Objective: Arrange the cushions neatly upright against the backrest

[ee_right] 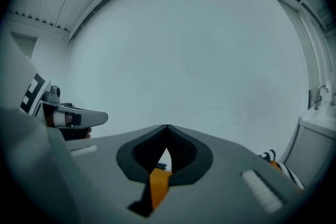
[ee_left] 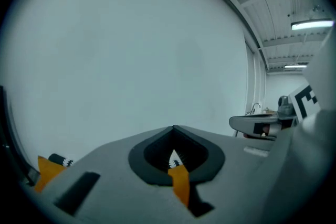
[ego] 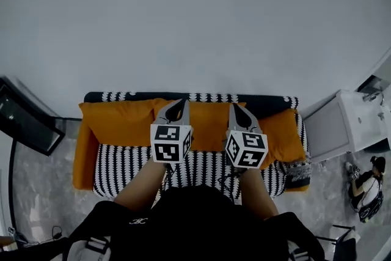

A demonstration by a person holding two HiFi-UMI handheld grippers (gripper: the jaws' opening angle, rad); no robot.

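A sofa (ego: 131, 165) with a black-and-white zigzag cover stands against a white wall. Three orange cushions lean upright along its backrest (ego: 208, 96): a left cushion (ego: 119, 122), a middle cushion (ego: 208, 125) and a right cushion (ego: 284, 134). My left gripper (ego: 179, 102) hovers in front of the middle cushion, shut and empty. My right gripper (ego: 236, 108) hangs beside it, also shut with nothing held. In the left gripper view the left gripper (ee_left: 174, 128) has its jaws together, with a strip of orange cushion (ee_left: 179, 181) showing through the gap. The right gripper (ee_right: 167, 126) looks the same, with orange cushion (ee_right: 159, 183) behind it.
A white cabinet with a sink (ego: 342, 125) stands right of the sofa. A dark flat object (ego: 27, 119) leans at the left. A person (ego: 366, 186) crouches on the floor at the right. The floor is grey tile.
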